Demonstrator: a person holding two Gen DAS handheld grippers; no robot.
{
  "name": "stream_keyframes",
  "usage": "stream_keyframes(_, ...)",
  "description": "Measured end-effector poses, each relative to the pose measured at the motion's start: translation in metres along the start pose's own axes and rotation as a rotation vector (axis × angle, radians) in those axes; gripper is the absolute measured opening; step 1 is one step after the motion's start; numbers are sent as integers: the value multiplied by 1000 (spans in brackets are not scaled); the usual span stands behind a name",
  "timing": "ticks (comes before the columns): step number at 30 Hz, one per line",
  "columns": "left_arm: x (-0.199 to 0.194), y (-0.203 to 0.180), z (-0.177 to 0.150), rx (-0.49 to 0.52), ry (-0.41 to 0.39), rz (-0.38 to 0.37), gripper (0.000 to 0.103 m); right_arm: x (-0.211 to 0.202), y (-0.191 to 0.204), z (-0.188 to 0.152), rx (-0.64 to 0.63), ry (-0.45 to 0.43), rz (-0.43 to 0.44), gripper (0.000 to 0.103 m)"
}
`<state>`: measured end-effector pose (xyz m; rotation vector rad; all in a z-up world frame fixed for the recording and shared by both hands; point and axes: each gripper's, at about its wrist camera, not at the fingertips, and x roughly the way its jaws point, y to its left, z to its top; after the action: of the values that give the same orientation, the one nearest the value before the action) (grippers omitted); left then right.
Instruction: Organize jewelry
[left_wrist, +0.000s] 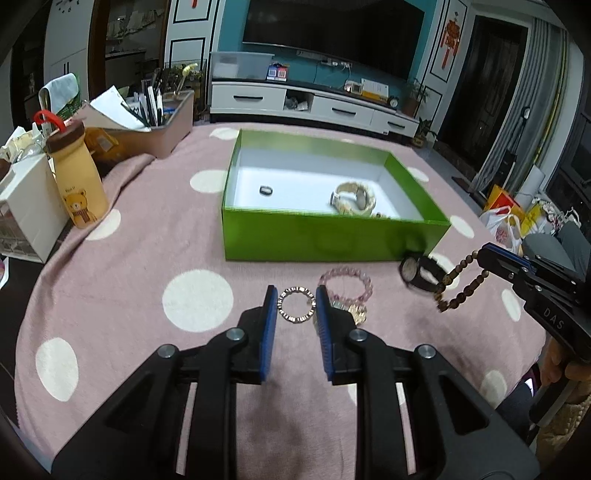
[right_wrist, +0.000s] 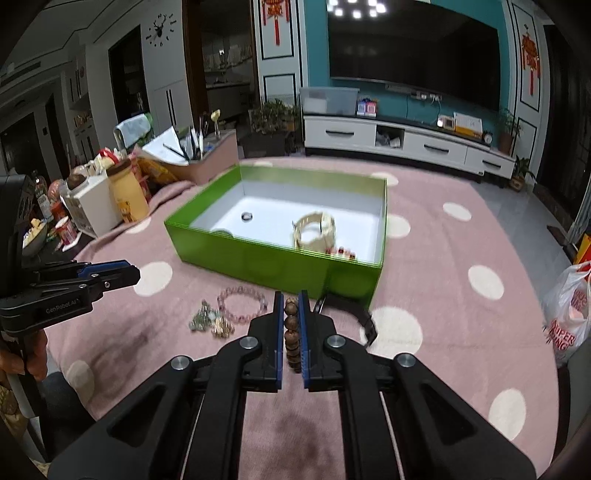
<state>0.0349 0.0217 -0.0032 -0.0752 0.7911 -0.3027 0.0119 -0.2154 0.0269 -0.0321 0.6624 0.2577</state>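
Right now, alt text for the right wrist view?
Right gripper, jaws shut on a brown bead strand, above a pink polka-dot cloth. Beyond, an open green box holds a ring and a cream bracelet; a pink bead bracelet lies before it.

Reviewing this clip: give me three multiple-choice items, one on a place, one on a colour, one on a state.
1. Where is the rhinestone hoop?
A. in the box
B. between the left tongs
C. flat on the cloth

2. What colour is the box outside?
A. green
B. red
C. black

3. The right tongs are:
A. wide open, empty
B. shut on nothing
C. shut on the brown bead string

Answers:
1 B: the rhinestone hoop sits pinched between the pads of the left tongs.
2 A: the box has green walls.
3 C: the right tongs clamp the brown bead string.
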Motion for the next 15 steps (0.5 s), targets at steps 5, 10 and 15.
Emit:
stream_keyframes(5,-7,1,20,-7,-17,-12,21,-9,0,20,-27,-46,-2,7)
stream_keyframes(10,-8,0,44,-6,-23,-26,21,-14,2,41,-50,-94,-9,7)
stream_keyframes(15,-8,-2,73,-12,-32,-39,21,-15,0,61,-52,-130,-2,7)
